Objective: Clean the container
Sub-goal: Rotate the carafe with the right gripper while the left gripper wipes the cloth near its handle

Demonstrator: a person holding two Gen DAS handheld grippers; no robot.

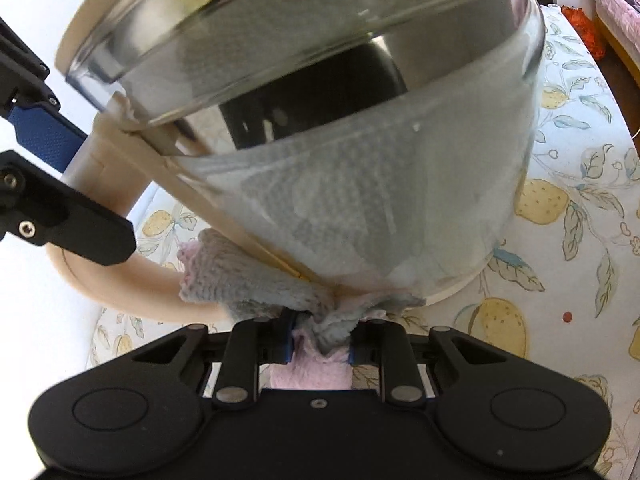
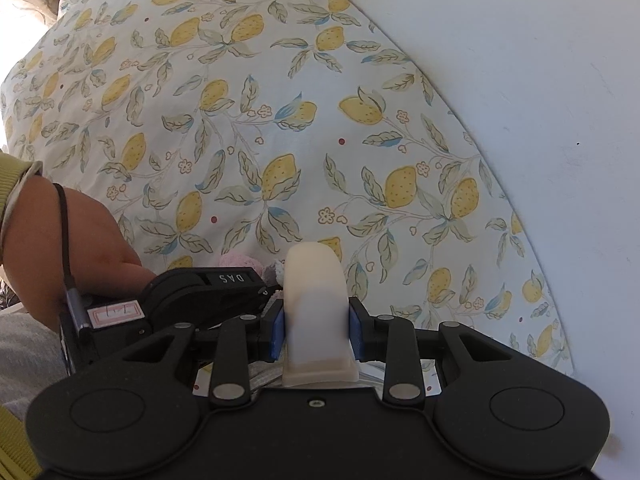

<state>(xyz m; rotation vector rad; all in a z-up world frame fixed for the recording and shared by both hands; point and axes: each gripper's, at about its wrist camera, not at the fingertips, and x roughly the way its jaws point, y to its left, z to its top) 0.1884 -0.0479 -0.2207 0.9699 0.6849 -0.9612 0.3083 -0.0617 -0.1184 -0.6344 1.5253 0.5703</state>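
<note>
my left claw (image 1: 320, 338) pinches a pink-grey cloth (image 1: 256, 284) against the tilted glass container (image 1: 360, 184); my right claw (image 2: 316, 330) clamps its cream handle (image 2: 314, 300) above the lemon-print tablecloth (image 2: 280, 120).

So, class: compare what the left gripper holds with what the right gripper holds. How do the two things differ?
1. The left gripper is shut on a soft, crumpled cloth; the right gripper is shut on the rigid, smooth handle.
2. The cloth is grey and pink knit; the handle is plain cream.
3. The cloth presses against the glass container; the handle is joined to it.

Both are clamped between blue-padded jaws.
</note>
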